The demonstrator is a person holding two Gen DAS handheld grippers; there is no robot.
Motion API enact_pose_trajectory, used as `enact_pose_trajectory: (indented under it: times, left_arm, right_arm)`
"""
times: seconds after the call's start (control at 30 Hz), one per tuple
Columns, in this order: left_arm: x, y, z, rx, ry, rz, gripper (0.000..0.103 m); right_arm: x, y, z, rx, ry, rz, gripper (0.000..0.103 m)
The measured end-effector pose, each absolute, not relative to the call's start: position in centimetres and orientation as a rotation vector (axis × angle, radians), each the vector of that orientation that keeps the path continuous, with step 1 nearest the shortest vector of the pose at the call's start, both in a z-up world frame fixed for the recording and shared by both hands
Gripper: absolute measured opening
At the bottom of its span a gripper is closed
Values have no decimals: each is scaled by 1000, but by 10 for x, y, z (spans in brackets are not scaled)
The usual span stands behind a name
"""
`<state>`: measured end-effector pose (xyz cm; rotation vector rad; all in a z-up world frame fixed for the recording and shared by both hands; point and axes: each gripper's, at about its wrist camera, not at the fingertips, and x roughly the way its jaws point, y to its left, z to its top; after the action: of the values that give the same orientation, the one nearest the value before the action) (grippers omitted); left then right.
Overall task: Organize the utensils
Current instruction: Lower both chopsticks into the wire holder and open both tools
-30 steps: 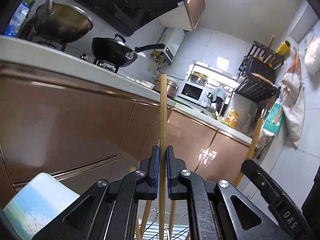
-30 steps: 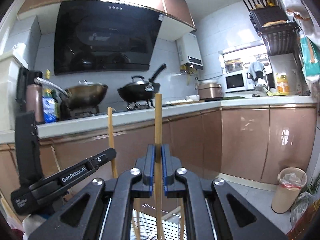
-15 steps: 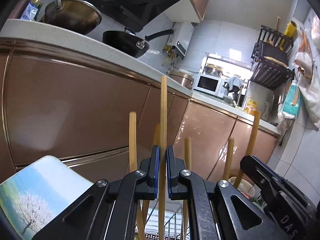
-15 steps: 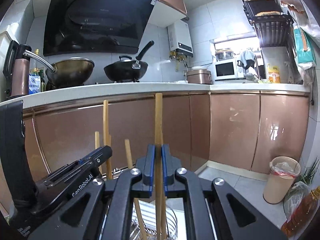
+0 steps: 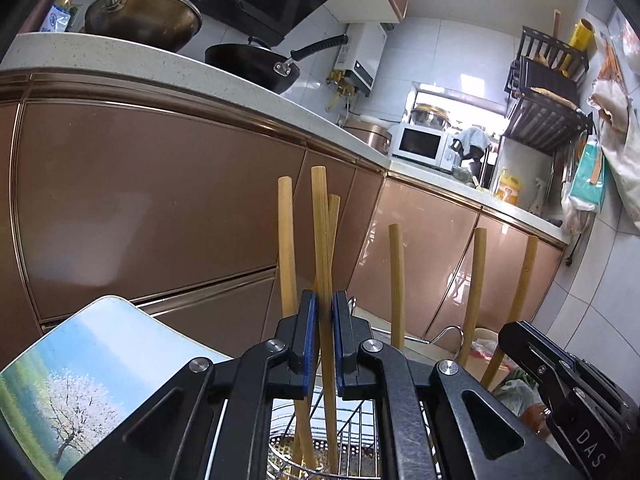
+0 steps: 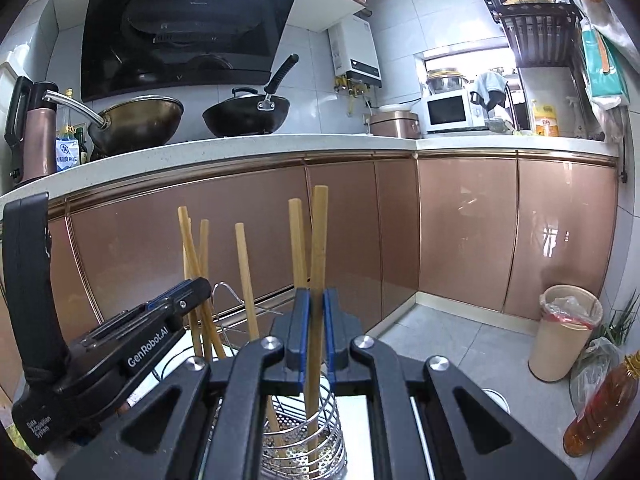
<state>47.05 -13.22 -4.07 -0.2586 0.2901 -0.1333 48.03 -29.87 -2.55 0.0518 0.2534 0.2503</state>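
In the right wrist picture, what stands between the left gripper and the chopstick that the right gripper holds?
Two loose chopsticks stand upright there in the wire holder, between the left gripper and the held chopstick. The right wrist view shows this.

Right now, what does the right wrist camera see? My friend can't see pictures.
The right gripper holds a wooden chopstick upright over a wire holder with more chopsticks in it. Behind are brown kitchen cabinets.
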Motion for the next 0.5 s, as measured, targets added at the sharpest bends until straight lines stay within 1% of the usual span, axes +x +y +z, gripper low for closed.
enact_pose_trajectory:
  times: [0.13, 0.17, 0.3, 0.37, 0.43, 0.5]
  left_arm:
    - [467, -130, -38, -248, 302, -139, 8]
    - [466, -129, -37, -246, 303, -138, 10]
    - [460, -125, -33, -251, 316, -149, 27]
    - [456, -124, -31, -251, 321, -151, 31]
    - [450, -122, -26, -247, 323, -151, 38]
    - [444, -120, -22, -241, 330, -154, 42]
  right_arm:
    - [477, -298, -23, 40, 267, 255, 7]
    - [477, -298, -23, 42, 272, 258, 7]
    - [470, -299, -21, 48, 282, 261, 8]
    - [467, -300, -20, 55, 288, 261, 8]
    - [462, -301, -19, 58, 290, 255, 8]
    - [457, -303, -16, 65, 292, 252, 8]
